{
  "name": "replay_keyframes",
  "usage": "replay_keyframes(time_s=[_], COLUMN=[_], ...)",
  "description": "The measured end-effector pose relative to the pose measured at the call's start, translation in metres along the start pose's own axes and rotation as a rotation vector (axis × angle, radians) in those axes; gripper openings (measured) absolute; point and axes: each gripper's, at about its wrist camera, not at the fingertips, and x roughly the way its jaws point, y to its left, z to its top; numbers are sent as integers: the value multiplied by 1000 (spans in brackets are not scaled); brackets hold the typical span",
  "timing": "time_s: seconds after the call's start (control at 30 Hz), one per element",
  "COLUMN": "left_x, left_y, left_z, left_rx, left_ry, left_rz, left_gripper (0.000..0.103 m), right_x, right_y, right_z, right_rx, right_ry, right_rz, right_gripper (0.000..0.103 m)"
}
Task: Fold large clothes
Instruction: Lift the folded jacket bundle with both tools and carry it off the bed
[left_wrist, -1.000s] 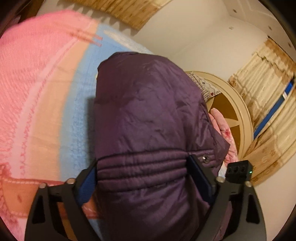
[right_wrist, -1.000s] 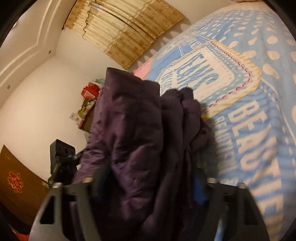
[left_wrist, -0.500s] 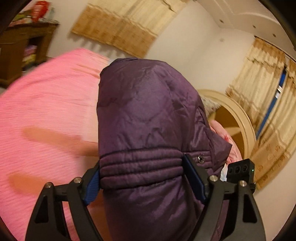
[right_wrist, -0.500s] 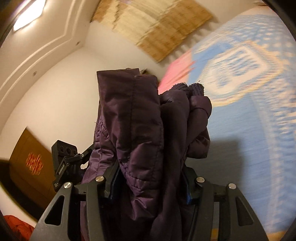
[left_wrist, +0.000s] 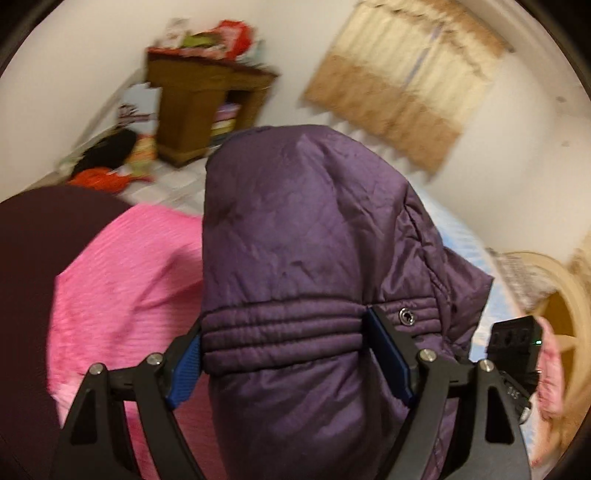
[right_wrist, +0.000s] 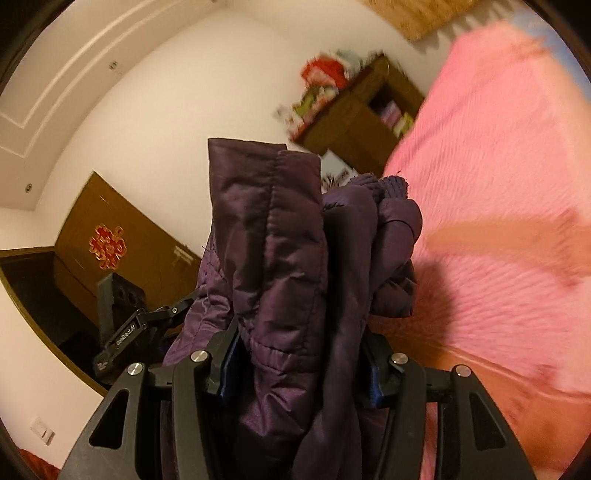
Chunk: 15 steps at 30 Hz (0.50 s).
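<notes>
Since a second ago both views have swung from the blue blanket toward the pink bedspread (left_wrist: 122, 280) and wooden cabinet (left_wrist: 199, 107). The left gripper (left_wrist: 284, 354) and right gripper (right_wrist: 299, 354) each stay clamped on the purple padded jacket (left_wrist: 295, 236), held in the air. This looks like the carrying step; next it should be lowered flat on the bed.

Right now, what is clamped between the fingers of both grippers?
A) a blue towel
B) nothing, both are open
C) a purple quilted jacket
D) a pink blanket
C: the left gripper has its fingers pressed against the ribbed band of the purple quilted jacket, and the right gripper pinches bunched layers of the same jacket, above the pink bedspread.
</notes>
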Motion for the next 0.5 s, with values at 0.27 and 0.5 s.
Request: replay_keyframes(time_s=[0.27, 0.5], left_x=[41, 23], left_y=[-9, 16], left_z=[5, 3], left_rx=[14, 3], left_ry=[-14, -15], left_rz=[46, 27], left_gripper=[84, 86], right_x=[21, 27], right_y=[-54, -53], right_z=[-5, -13], right_rx=[101, 111], right_ry=[-18, -18], right_rz=[79, 74], right_gripper=[54, 54])
